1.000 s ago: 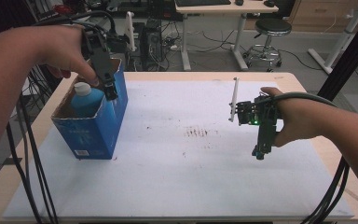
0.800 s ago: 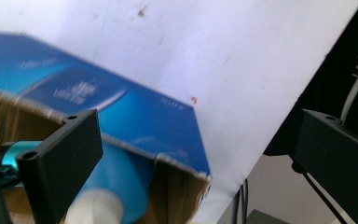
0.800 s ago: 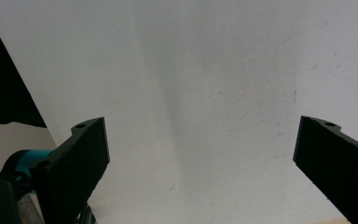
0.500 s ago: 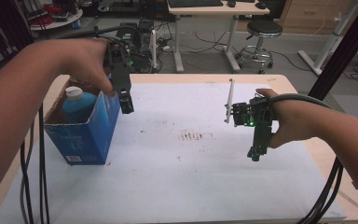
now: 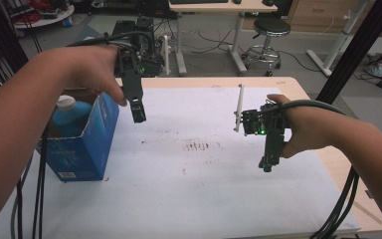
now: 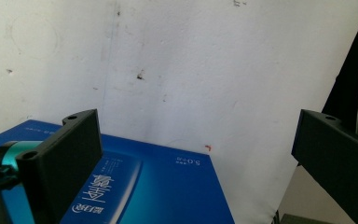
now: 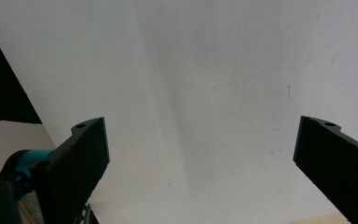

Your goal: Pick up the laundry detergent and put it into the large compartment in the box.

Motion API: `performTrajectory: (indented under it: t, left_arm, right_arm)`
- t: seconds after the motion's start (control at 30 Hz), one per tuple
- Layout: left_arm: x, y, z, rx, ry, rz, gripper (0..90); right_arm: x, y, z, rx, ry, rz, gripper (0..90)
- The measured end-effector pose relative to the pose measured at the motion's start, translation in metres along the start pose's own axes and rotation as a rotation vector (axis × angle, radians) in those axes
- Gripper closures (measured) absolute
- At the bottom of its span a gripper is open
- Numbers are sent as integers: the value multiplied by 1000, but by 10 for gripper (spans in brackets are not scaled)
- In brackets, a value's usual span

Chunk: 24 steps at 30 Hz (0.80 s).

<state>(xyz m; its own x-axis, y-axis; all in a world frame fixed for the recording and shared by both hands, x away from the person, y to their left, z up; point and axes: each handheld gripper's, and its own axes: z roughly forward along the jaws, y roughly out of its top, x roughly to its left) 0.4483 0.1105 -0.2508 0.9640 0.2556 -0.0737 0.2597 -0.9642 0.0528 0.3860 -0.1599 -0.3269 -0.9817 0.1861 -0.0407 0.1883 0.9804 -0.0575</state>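
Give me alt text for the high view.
Two hand-held claws hang open above a white-covered table: the left claw beside an open blue box holding a blue bottle, the right claw over bare sheet at right.

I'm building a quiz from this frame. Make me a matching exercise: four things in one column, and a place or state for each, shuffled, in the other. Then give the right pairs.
Things
1. blue box
2. bottle
3. left gripper
4. right gripper

Places or states
A. jaws apart over bare white sheet, near the table's right side
B. stands inside the box, white cap up
C. stands open-topped at the table's left edge
D. jaws apart, held in the air beside the box's right wall

Pairs: 1-C, 2-B, 3-D, 4-A
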Motion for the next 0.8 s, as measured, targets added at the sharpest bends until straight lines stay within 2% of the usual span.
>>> performTrajectory:
  t: [0.17,0.47,0.53,0.63,0.67,0.8]
  left_arm:
    - [-1,3,3,3,12,28,17]
    - [-5,6,4,1,-6,22,17]
    - [-6,7,5,6,-3,29,17]
    - [-8,8,6,7,-1,31,17]
    - [-8,8,6,8,0,32,17]
    - [-11,8,7,17,2,35,17]
  right_arm:
    - [0,2,-3,-2,-4,-2,24]
    - [-1,4,-4,-3,-8,-15,24]
    - [1,5,-4,-13,8,7,24]
    - [-1,4,-4,-8,-8,-33,24]
    - [1,4,-5,-14,4,-10,24]
    - [3,4,-6,-8,-15,-20,23]
